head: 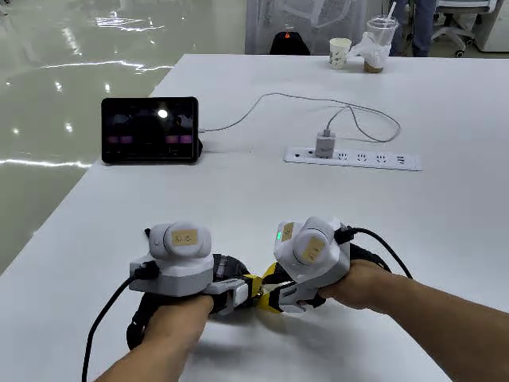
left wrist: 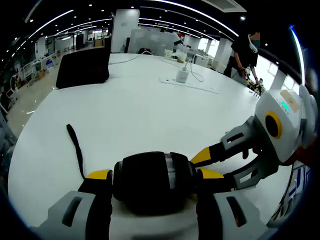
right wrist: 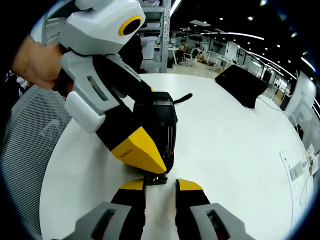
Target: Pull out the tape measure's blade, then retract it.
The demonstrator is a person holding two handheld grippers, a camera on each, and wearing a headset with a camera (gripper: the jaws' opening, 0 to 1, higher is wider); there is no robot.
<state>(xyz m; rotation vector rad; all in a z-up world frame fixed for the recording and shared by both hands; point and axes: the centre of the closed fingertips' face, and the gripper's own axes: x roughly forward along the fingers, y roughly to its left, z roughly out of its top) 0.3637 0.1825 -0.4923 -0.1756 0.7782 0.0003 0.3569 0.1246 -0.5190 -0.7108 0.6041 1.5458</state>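
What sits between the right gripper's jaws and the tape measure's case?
In the right gripper view, just the blade's end hook, poking from the tape measure at the open jaws of the right gripper; no blade drawn out.

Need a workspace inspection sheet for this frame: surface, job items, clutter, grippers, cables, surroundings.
Surface: white table, glossy.
Job's things: black tape measure with blade tip barely out; its strap lies loose on the table.
Clutter: tablet, power strip with charger, two cups at the far edge.
Grippers: left gripper clamped on the tape measure; right gripper at the blade tip, grip unclear.
Cables: white cable between tablet and charger; black leads trail from both grippers.
Surroundings: shiny floor to the left, chairs beyond the table.
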